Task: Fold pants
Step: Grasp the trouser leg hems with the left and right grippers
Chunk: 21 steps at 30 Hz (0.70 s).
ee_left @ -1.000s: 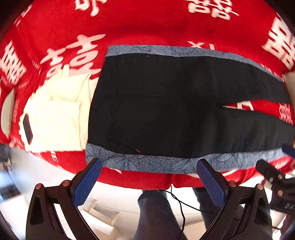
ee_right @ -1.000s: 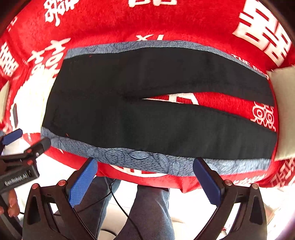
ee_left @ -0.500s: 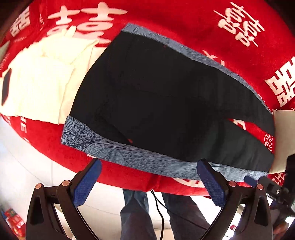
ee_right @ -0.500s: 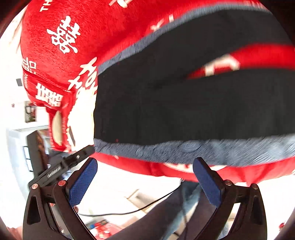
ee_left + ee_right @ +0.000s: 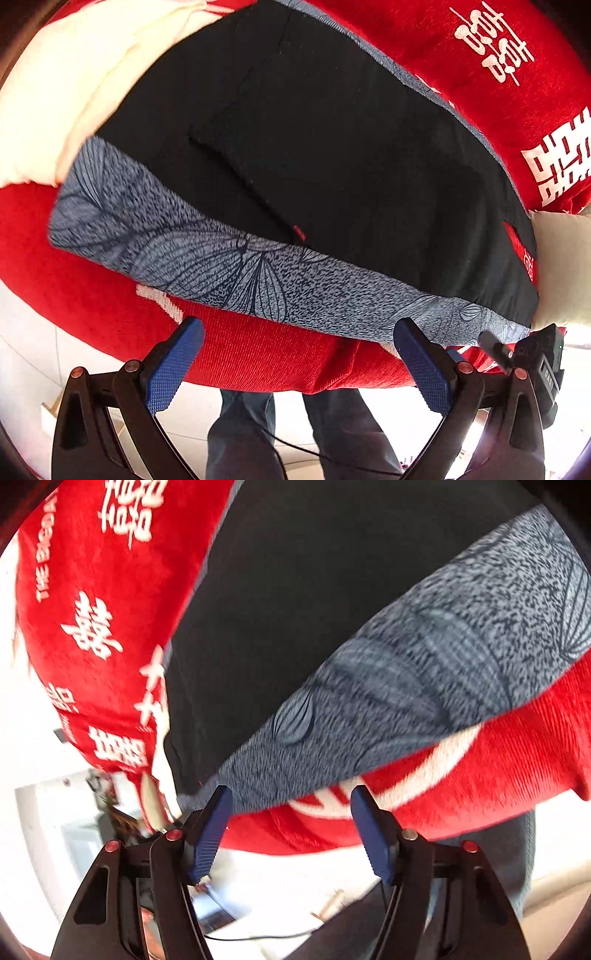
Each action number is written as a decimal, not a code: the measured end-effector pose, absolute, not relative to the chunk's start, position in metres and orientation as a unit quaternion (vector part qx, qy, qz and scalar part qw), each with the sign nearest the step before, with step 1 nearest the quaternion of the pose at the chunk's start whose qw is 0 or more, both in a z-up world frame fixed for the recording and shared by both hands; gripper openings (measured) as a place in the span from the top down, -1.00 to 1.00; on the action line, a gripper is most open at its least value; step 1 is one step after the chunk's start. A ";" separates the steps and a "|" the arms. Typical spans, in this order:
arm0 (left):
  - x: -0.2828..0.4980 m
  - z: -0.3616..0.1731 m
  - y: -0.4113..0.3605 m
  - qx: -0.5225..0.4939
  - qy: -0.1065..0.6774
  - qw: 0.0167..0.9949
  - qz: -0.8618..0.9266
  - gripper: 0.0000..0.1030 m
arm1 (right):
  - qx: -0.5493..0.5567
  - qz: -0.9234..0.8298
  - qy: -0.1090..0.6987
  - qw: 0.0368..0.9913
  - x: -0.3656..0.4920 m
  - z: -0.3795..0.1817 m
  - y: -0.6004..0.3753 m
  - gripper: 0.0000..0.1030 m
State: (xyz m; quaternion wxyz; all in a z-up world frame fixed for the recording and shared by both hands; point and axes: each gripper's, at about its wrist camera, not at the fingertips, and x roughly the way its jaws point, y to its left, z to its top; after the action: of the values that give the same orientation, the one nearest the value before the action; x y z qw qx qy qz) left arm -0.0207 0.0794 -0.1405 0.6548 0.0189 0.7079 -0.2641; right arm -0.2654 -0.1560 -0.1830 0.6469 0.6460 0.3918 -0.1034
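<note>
Just past the fingertips of the right gripper (image 5: 290, 805), toward 12 o'clock, lies the grey patterned side stripe (image 5: 424, 679) of the black pants (image 5: 295, 590). In the right wrist view the stripe runs as a slanted band from about 7 o'clock up to 2 o'clock, so the garment's long axis sits diagonal to this claw, not square to it. The pants lie flat on a red blanket (image 5: 92, 590) with white characters, near its front edge. This claw is partly open, its blue pads (image 5: 210, 830) set at a medium gap with nothing between them, and the stripe's edge seems to sit just above the left pad; contact cannot be told through the blur.

In the left wrist view, the left gripper (image 5: 295, 362) hangs lower, over the blanket's front edge (image 5: 258, 354), its jaws spread wide and empty. The stripe (image 5: 221, 266) passes at its 12 o'clock, running from 10 o'clock down to 3 o'clock, near but apart from the pads. The right gripper looks the nearer of the two to the cloth. White fabric (image 5: 74, 92) lies beside the pants at 10 o'clock. The likely next move is a pinch of the near stripe edge, which calls for a short advance.
</note>
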 end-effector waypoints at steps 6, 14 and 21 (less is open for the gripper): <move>-0.023 -0.149 0.078 -0.003 0.712 0.651 -0.263 -1.00 | 0.690 -0.083 0.313 0.647 -0.282 -0.197 -0.169 -0.35; -0.026 -0.152 0.098 -0.056 0.721 0.647 -0.239 -1.00 | 0.766 -0.056 0.230 0.597 -0.288 -0.199 -0.177 0.88; -0.009 -0.149 0.117 -0.167 0.715 0.649 -0.201 -1.00 | 0.756 -0.020 0.238 0.610 -0.282 -0.145 -0.187 0.89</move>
State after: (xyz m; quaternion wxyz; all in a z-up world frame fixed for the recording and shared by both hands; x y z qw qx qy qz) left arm -0.0092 0.1167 -0.1493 0.6487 -0.1667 0.7148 -0.2014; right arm -0.2822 -0.1870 -0.1450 0.6099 0.7558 0.2377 -0.0197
